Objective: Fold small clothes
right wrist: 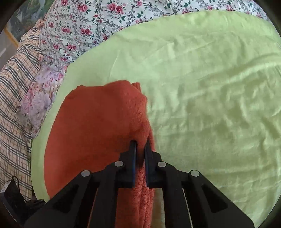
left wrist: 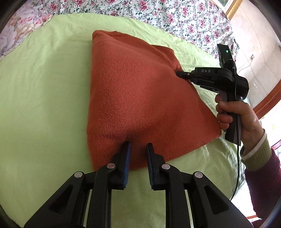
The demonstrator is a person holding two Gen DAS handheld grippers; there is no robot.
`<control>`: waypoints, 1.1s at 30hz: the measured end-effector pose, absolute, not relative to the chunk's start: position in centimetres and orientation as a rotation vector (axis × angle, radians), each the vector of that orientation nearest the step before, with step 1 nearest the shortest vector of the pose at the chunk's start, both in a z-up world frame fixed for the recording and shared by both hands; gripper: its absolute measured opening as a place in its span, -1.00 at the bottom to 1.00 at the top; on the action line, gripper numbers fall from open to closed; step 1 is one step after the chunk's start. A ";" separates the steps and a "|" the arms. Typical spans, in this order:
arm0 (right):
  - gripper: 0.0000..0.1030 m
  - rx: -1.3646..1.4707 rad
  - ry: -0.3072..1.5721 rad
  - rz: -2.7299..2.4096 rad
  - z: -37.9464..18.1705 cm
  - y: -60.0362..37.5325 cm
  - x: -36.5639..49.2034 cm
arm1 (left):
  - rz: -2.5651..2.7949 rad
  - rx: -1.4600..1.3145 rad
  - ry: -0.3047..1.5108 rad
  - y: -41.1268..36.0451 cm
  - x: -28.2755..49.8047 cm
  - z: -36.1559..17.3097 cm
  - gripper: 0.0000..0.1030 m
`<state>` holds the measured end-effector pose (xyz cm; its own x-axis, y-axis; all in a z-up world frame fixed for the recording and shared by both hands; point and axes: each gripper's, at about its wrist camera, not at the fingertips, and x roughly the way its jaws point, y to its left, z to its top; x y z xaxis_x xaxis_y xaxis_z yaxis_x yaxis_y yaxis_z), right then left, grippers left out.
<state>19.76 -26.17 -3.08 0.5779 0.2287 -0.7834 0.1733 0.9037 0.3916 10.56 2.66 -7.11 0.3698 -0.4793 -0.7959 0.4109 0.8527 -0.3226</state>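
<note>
An orange knitted sweater (left wrist: 137, 91) lies folded on a light green sheet (left wrist: 43, 87). My left gripper (left wrist: 138, 145) rests over its near hem with the jaws a little apart; the knit shows in the gap and the pads do not press on it. My right gripper (left wrist: 179, 73), held by a person's hand (left wrist: 237, 114), is shut on the sweater's right edge. In the right wrist view the right gripper (right wrist: 140, 143) pinches a fold of the sweater (right wrist: 98, 119), and the knit hangs down between the fingers.
The green sheet (right wrist: 210, 87) spreads wide to the right of the sweater. Floral bedding (left wrist: 158, 14) runs along the far side, and a plaid cloth (right wrist: 14, 87) with a floral pillow (right wrist: 42, 94) lies at the left. A cable trails from the right gripper's handle.
</note>
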 end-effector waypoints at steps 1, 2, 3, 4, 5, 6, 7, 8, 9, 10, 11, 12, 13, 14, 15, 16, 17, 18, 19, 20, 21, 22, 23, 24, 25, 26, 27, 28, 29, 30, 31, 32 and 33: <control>-0.83 0.449 0.961 0.021 -3.0 -26.1 19.6 | -0.574 -0.070 1.048 2.5 10.5 -7.1 -0.62; -0.83 0.443 0.962 0.012 -3.2 -26.1 19.5 | -0.574 -0.053 1.051 2.3 10.5 -6.9 -0.62; -0.83 0.445 0.964 0.009 -3.3 -26.3 19.7 | -0.574 -0.048 1.056 2.2 10.6 -6.6 -0.61; -0.83 0.455 0.964 0.008 -3.5 -26.5 19.6 | -0.583 -0.050 1.060 2.2 10.7 -6.2 -0.60; -0.82 0.468 0.959 0.009 -3.5 -26.7 19.6 | -0.594 -0.054 1.059 2.3 10.9 -5.7 -0.60; -0.79 0.472 0.955 0.008 -3.3 -26.7 19.5 | -0.600 -0.057 1.045 2.3 10.9 -4.9 -0.59; -0.74 0.482 0.949 0.003 -3.0 -26.9 19.3 | -0.601 -0.059 1.024 2.4 10.9 -4.1 -0.56; -0.59 0.499 0.942 -0.001 -2.5 -27.0 18.9 | -0.605 -0.064 1.001 2.6 11.3 -3.1 -0.48; -0.58 0.508 0.930 -0.008 -1.9 -26.9 18.8 | -0.610 -0.072 0.985 2.7 11.7 -2.6 -0.43; -0.58 0.510 0.909 -0.018 -1.2 -26.9 18.2 | -0.611 -0.077 0.974 2.8 12.2 -2.2 -0.42; -0.58 0.504 0.882 -0.026 -0.3 -26.9 17.6 | -0.606 -0.078 0.962 2.8 13.0 -1.8 -0.43; -0.58 0.506 0.860 -0.021 0.4 -26.7 17.1 | -0.596 -0.076 0.957 2.6 14.0 -1.6 -0.43; -0.58 0.515 0.842 -0.002 1.0 -26.3 16.6 | -0.590 -0.078 0.954 2.5 14.7 -1.5 -0.43; -0.58 0.519 0.836 0.037 1.3 -25.7 16.3 | -0.588 -0.086 0.947 2.3 15.7 -1.4 -0.43; -0.58 0.515 0.841 0.084 1.5 -24.8 16.1 | -0.593 -0.099 0.946 2.2 16.6 -1.4 -0.43; -0.58 0.508 0.846 0.108 1.4 -24.1 16.1 | -0.605 -0.117 0.953 2.1 17.6 -1.6 -0.43; -0.58 0.496 0.856 0.142 1.2 -23.1 16.4 | -0.608 -0.136 0.969 2.0 19.0 -2.1 -0.43; -0.58 0.490 0.867 0.163 0.9 -22.6 16.7 | -0.603 -0.143 0.981 2.2 19.8 -2.5 -0.45; -0.58 0.477 0.888 0.159 0.1 -22.1 17.2 | -0.598 -0.151 1.006 2.0 20.9 -3.3 -0.46; -0.58 0.458 0.911 0.127 -0.5 -22.0 17.5 | -0.591 -0.158 1.048 2.0 21.9 -4.6 -0.60; -0.59 0.438 0.936 0.089 -1.4 -22.2 17.9 | -0.589 -0.161 1.062 2.0 22.3 -5.3 -0.73; -0.62 0.438 0.946 0.073 -2.3 -22.5 18.1 | -0.602 -0.173 1.058 2.1 22.6 -5.9 -0.74; -0.64 0.463 0.934 0.072 -3.0 -23.2 18.1 | -0.613 -0.190 1.051 2.3 22.7 -6.2 -0.75; -0.68 0.473 0.926 0.065 -3.3 -23.5 18.1 | -0.614 -0.201 1.052 2.4 22.7 -6.3 -0.76; -0.75 0.455 0.928 0.044 -3.4 -23.7 18.1 | -0.610 -0.198 1.052 2.4 22.7 -6.1 -0.76; -0.88 0.431 0.932 0.024 -3.4 -23.7 18.1 | -0.605 -0.191 1.050 2.4 22.7 -6.0 -0.76; -0.89 0.433 0.932 0.026 -3.3 -23.7 18.0 | -0.598 -0.185 1.044 2.4 22.5 -5.8 -0.76; -0.89 0.437 0.930 0.029 -3.2 -23.5 17.9 | -0.589 -0.181 1.039 2.4 22.1 -5.6 -0.76; -0.89 0.439 0.925 0.032 -2.9 -23.5 17.5 | -0.585 -0.179 1.034 2.7 21.6 -5.2 -0.79; -0.85 0.441 0.923 0.034 -2.6 -23.3 17.1 | -0.583 -0.174 1.026 3.0 20.8 -4.8 -0.76; -0.81 0.443 0.919 0.038 -2.3 -23.1 16.5 | -0.585 -0.172 1.020 3.1 20.0 -4.4 -0.75; -0.80 0.443 0.912 0.050 -1.6 -22.8 15.5 | -0.591 -0.172 1.011 3.4 19.1 -4.0 -0.73; -0.80 0.440 0.907 0.060 -1.3 -22.6 15.0 | -0.599 -0.172 1.003 3.7 18.0 -3.7 -0.72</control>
<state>14.95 -22.59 -1.33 0.6207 0.2336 -0.7484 0.1325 0.9096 0.3938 18.04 3.68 -3.73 0.3936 -0.5461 -0.7395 0.3925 0.8272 -0.4020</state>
